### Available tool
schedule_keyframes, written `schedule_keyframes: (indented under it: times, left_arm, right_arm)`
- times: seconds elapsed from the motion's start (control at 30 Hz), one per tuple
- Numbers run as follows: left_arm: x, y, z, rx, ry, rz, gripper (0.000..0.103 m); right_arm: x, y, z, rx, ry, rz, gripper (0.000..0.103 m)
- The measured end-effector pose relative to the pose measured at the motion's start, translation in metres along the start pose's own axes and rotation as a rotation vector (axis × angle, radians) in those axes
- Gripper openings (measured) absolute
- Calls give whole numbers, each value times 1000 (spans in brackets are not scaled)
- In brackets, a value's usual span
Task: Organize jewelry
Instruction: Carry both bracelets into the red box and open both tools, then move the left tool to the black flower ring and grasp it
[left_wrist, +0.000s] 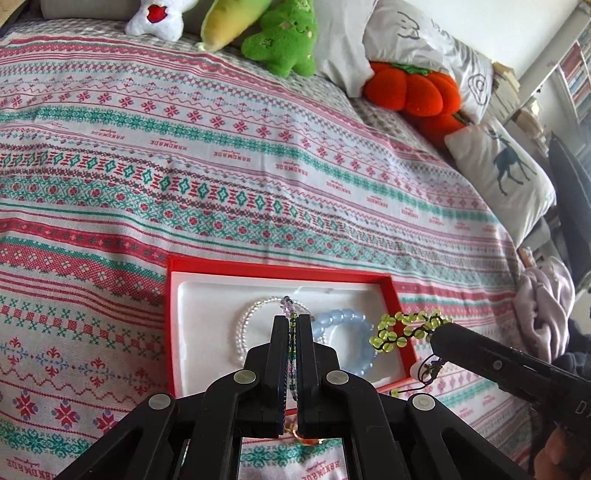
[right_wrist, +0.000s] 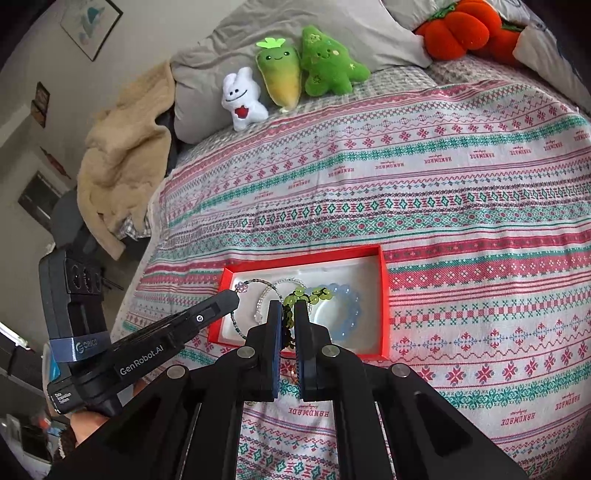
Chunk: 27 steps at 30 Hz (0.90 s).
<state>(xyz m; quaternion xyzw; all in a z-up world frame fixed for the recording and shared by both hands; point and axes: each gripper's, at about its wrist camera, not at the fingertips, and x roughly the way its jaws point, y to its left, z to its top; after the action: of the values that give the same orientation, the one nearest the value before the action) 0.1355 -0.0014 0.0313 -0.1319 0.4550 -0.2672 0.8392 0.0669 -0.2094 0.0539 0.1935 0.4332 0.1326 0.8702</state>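
A red box with a white liner lies on the patterned bedspread. Inside it rest a clear bead bracelet and a pale blue bead bracelet. My left gripper is shut on a thin strand of dark and purple beads, held over the box. From the right, my right gripper is shut on a yellow-green bead bracelet at the box's right rim. In the right wrist view, the right gripper pinches the green bracelet above the box, beside the left gripper and its strand.
Plush toys line the far side of the bed: a white figure, a yellow-green carrot, a green tree and an orange pumpkin. Pillows sit at the right, a beige blanket hangs off the left edge.
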Motion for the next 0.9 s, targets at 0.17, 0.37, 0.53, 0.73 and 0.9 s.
schedule_keyframes:
  times: [0.17, 0.37, 0.53, 0.73, 0.9]
  left_arm:
    - [8, 7, -1, 22, 18, 70, 0]
    - [17, 8, -3, 54, 17, 114, 0]
    - [14, 3, -2, 80, -1, 120, 0]
    - [9, -1, -1, 89, 16, 154, 33]
    - [-3, -5, -4, 94, 18, 179, 56]
  right_arm:
    - [21, 5, 0, -18, 26, 0, 7]
    - [40, -6, -4, -20, 63, -69, 7]
    - [42, -14, -4, -25, 59, -120, 7]
    - [31, -17, -3, -20, 61, -169, 16]
    - [13, -14, -6, -9, 45, -152, 45]
